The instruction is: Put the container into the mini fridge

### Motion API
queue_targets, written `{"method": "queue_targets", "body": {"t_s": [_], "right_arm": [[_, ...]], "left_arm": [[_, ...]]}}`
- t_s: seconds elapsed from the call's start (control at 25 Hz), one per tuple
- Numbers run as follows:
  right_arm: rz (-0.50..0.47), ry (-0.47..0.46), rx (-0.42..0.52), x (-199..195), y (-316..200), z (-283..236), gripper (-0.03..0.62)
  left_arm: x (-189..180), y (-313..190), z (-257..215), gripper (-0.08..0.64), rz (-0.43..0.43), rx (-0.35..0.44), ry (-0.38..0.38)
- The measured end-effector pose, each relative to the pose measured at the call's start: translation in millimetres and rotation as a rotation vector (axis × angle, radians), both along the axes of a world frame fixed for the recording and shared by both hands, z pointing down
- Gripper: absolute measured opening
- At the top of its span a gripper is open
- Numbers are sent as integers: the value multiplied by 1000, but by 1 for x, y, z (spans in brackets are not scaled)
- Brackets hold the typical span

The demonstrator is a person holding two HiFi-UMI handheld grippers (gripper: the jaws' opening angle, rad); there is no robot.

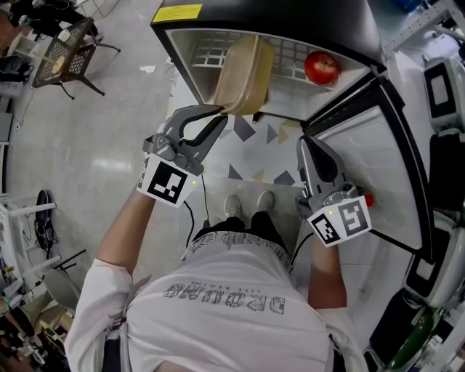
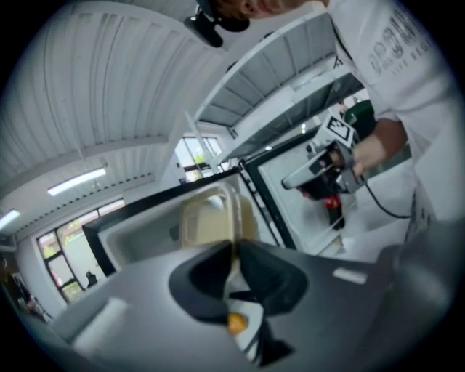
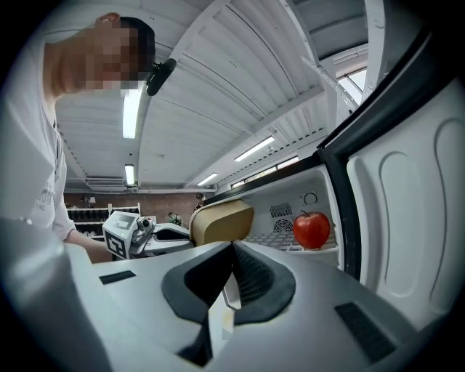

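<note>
A beige plastic container (image 1: 243, 76) hangs tilted on edge at the mouth of the open mini fridge (image 1: 269, 18), partly over its white wire shelf (image 1: 290, 52). My left gripper (image 1: 221, 110) is shut on the container's lower rim; in the left gripper view the rim (image 2: 234, 218) runs between the closed jaws of my left gripper (image 2: 234, 251). A red apple (image 1: 321, 67) sits on the shelf's right side. My right gripper (image 1: 305, 142) is lower right, beside the open door (image 1: 378, 167), jaws together and empty. The right gripper view shows the container (image 3: 221, 220) and the apple (image 3: 312, 229).
The fridge door swings out to the right, next to my right gripper. The person's shoes (image 1: 247, 203) stand on a patterned mat in front of the fridge. A wire chair (image 1: 69, 54) is far left on the grey floor. Equipment lines the right edge.
</note>
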State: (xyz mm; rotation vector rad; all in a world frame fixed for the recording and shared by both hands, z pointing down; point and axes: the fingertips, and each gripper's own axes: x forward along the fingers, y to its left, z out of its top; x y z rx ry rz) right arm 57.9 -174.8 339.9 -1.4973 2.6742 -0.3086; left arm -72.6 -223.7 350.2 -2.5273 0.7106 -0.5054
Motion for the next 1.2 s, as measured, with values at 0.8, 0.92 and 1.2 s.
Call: {"method": "queue_targets", "body": {"t_s": [0.8,0.92,1.2], "right_arm": [[-25,-54,-13,31,-36,10,3],[-26,-57,-17,33,-39,15,3],[-33,-56,-20,33,-45,21,3]], "left_arm": [[65,-85,16,44,-15,243,-504],[72,-97,22,44,-4,280,-585],[82,-116,36,44,42,321,-726]]}}
